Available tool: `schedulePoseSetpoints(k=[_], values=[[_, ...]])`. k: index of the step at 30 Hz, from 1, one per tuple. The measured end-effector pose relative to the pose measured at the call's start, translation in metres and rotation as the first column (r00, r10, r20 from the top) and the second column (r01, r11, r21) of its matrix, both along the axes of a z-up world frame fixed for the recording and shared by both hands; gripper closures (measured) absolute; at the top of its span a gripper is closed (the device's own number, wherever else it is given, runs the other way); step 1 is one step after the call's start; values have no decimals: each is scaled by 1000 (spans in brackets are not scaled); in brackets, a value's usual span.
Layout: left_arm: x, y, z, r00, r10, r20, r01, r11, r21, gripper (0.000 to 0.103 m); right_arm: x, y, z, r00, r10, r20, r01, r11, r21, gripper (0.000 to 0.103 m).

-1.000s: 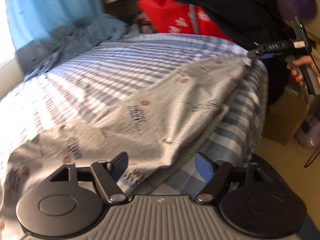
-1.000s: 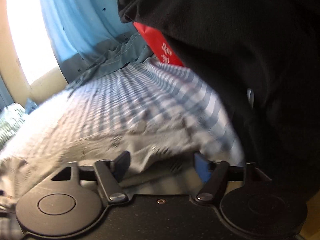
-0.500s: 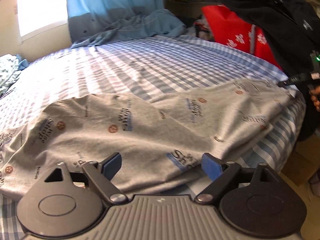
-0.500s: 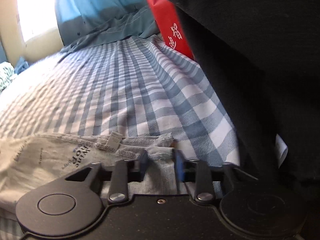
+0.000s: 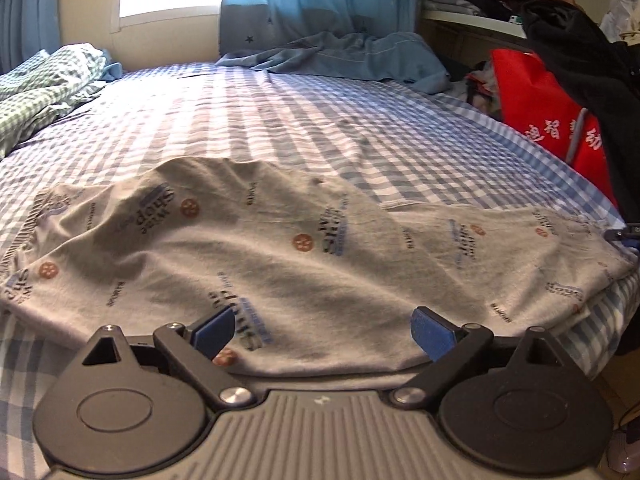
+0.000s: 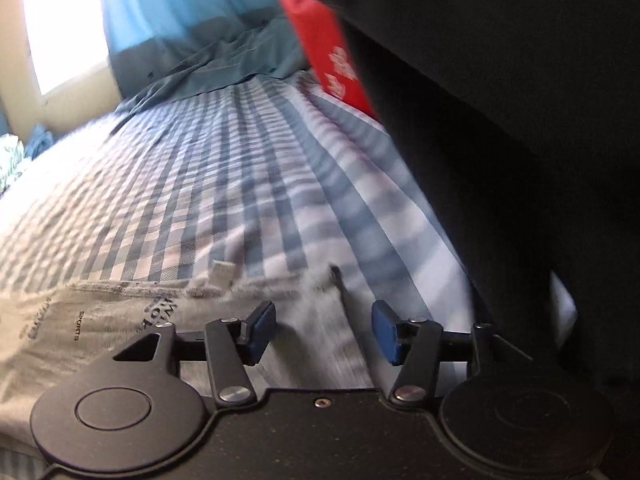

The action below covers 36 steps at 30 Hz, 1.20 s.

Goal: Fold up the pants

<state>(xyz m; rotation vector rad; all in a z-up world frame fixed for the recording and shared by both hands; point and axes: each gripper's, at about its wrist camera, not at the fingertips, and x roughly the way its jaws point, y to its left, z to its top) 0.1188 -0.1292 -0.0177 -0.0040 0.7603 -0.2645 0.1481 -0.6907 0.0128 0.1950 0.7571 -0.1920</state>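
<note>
Grey printed pants lie spread sideways across the checked bed, humped in the middle. My left gripper hovers at their near edge; its jaws are wide and still opening, the cloth lies below them and no pad presses on it. In the right wrist view the waistband end of the pants, with a small white label, lies at the lower left. My right gripper is over that end, its jaws opening, with loose cloth below and nothing gripped. The right gripper's tip shows at the pants' far right end.
The blue-and-white checked sheet covers the bed. A red bag and a hanging black garment crowd the right side. Green checked bedding lies far left, with blue-grey cloth and a curtain at the far end.
The right gripper was shut on the waistband half a second ago and has let go, its jaws now apart. The left view has rolled level and shifted along the pants, its jaws a little wider.
</note>
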Motion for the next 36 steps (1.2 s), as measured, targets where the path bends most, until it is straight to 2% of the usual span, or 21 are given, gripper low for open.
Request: schedulePoseSetpoints(k=[4, 5, 7, 8, 9, 11, 15, 16, 19, 21, 22, 24, 25, 27, 29, 31, 32, 35, 36], values=[[0, 16, -1, 998, 54, -26, -55, 998, -44, 5, -11, -9, -5, 1000, 12, 12, -13, 997, 72, 45], [0, 20, -1, 997, 67, -29, -68, 996, -59, 5, -12, -7, -6, 1000, 17, 10, -17, 997, 73, 50], [-2, 26, 1, 996, 89, -30, -91, 992, -83, 5, -11, 3, -4, 1000, 25, -13, -25, 1000, 0, 72], [-4, 28, 2, 995, 97, -26, -99, 991, -89, 5, -11, 8, -2, 999, 21, -26, -22, 999, -37, 89], [-6, 31, 4, 995, 102, -20, -103, 990, -91, 5, -12, 9, 0, 999, 12, -32, -14, 999, -51, 96], [-10, 36, 8, 994, 110, -1, -109, 990, -87, 5, -17, 12, 6, 1000, -2, -28, 0, 998, -67, 98], [-17, 58, 19, 986, 161, 45, -158, 986, -59, 5, -22, 23, 11, 999, -39, -33, 34, 987, -157, 98], [-19, 68, 22, 982, 184, 51, -181, 982, -57, 5, -21, 26, 8, 998, -46, -47, 38, 985, -165, 96], [-29, 106, 25, 958, 280, 66, -276, 959, -63, 5, -19, 36, 4, 994, -82, -72, 62, 969, -240, 73], [-35, 136, 24, 936, 344, 72, -339, 938, -71, 5, -23, 52, 11, 992, -125, -32, 111, 950, -293, 43], [-36, 151, 23, 929, 363, 75, -358, 931, -75, 5, -27, 64, 15, 992, -125, 3, 120, 943, -311, 38], [-34, 179, 19, 924, 377, 68, -372, 925, -85, 5, -33, 93, 22, 994, -91, 68, 107, 948, -300, 26], [-32, 191, 16, 929, 366, 60, -359, 927, -105, 5, -35, 110, 26, 993, -57, 99, 82, 958, -274, 23], [-23, 216, 9, 930, 367, 24, -356, 914, -192, 10, -37, 146, 30, 987, 14, 162, 21, 977, -214, 12], [-13, 237, 0, 921, 385, -57, -383, 870, -310, 24, -33, 187, 32, 972, 90, 219, -56, 986, -160, 8], [-4, 254, -9, 910, 395, -127, -410, 808, -423, 43, -27, 233, 30, 949, 177, 260, -147, 980, -131, 8], [0, 261, -12, 904, 399, -154, -422, 774, -472, 47, -24, 255, 28, 937, 218, 274, -189, 974, -126, 8], [9, 275, -20, 883, 427, -195, -457, 687, -565, 57, -14, 323, 19, 895, 332, 300, -315, 943, -102, 8], [11, 279, -24, 871, 442, -215, -477, 656, -585, 70, -11, 343, 16, 880, 367, 303, -356, 930, -92, 8]])
